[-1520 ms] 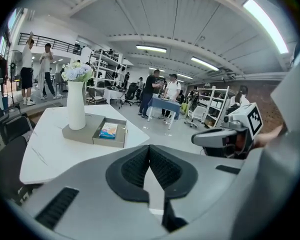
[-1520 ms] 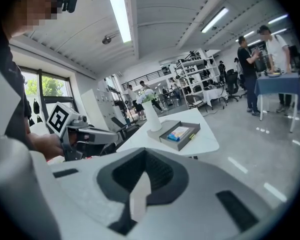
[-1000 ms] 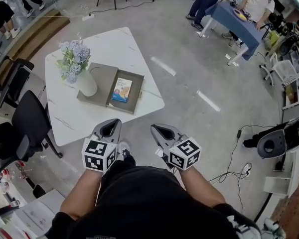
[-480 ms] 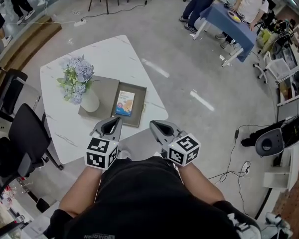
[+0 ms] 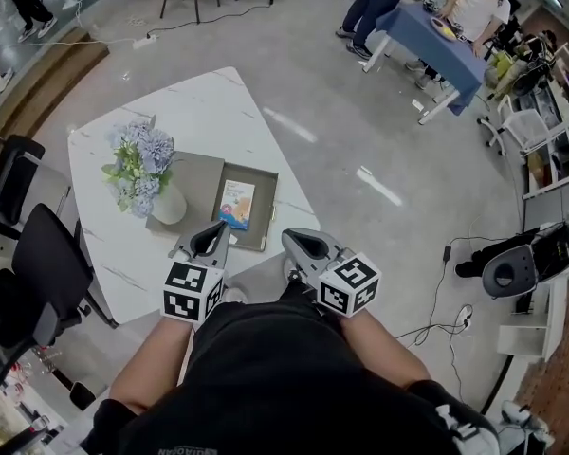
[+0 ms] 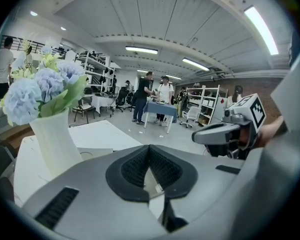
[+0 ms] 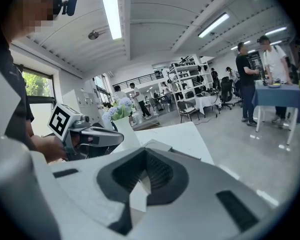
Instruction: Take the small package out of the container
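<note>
left gripper (image 5: 213, 233) and right gripper (image 5: 294, 240): jaws together, nothing held, at the near edge of the table (image 5: 218, 112). small package (image 5: 237, 204) lies flat in the open container (image 5: 263, 190) beside the vase (image 5: 168, 205). advise opening one gripper before descent, then pinching the package's near edge.

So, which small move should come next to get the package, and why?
Probably carry the left gripper forward over the container and open its fingers. It and the right gripper are both shut and empty. The small package lies flat in the container, untouched, just ahead of the left gripper.
</note>
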A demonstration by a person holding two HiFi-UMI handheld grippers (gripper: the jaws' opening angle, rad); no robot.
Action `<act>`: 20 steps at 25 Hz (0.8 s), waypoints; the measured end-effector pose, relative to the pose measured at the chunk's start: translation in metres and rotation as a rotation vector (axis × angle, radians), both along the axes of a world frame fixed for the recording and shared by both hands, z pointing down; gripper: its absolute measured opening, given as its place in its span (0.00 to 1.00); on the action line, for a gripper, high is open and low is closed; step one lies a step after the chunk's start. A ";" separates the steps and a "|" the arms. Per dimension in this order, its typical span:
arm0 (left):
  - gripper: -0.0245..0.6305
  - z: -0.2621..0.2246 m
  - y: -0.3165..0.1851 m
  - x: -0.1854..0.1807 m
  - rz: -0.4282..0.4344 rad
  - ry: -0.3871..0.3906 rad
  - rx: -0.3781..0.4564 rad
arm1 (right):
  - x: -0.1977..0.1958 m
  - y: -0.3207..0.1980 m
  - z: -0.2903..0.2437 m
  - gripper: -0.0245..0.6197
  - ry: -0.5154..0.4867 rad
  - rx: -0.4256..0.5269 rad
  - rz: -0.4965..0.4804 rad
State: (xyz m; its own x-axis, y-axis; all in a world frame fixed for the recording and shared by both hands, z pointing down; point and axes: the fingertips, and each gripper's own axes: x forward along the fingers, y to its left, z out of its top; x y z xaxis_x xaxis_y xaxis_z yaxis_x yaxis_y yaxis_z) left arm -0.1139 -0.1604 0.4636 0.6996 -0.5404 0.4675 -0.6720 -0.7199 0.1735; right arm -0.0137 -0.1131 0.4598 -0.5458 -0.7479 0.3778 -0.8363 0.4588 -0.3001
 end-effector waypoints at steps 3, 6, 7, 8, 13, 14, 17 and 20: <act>0.04 0.001 -0.010 -0.001 -0.030 0.001 0.009 | 0.000 -0.013 0.001 0.04 0.005 0.002 -0.038; 0.04 0.001 -0.020 0.003 -0.073 0.008 0.008 | 0.003 -0.027 -0.001 0.04 0.008 0.008 -0.085; 0.04 0.001 -0.023 0.005 -0.087 0.010 0.008 | 0.005 -0.031 -0.002 0.04 0.010 0.008 -0.100; 0.04 0.000 -0.026 0.008 -0.099 0.014 0.009 | 0.008 -0.036 -0.002 0.04 0.012 0.009 -0.115; 0.04 -0.003 -0.043 0.024 -0.162 0.007 0.029 | 0.026 -0.058 -0.004 0.04 0.019 0.018 -0.183; 0.04 -0.003 -0.046 0.027 -0.175 0.005 0.031 | 0.030 -0.061 -0.003 0.04 0.019 0.017 -0.193; 0.04 -0.001 -0.052 0.036 -0.207 -0.009 0.030 | 0.040 -0.069 0.000 0.04 0.009 0.010 -0.220; 0.04 0.003 -0.054 0.042 -0.227 -0.041 0.031 | 0.045 -0.074 0.003 0.04 -0.009 0.008 -0.246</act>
State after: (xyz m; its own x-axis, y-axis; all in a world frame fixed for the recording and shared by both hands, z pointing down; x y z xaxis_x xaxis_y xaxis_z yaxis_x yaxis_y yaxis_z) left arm -0.0717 -0.2146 0.4665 0.5393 -0.6961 0.4739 -0.8232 -0.5543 0.1227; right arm 0.0312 -0.1873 0.4627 -0.7151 -0.5951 0.3667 -0.6965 0.6507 -0.3023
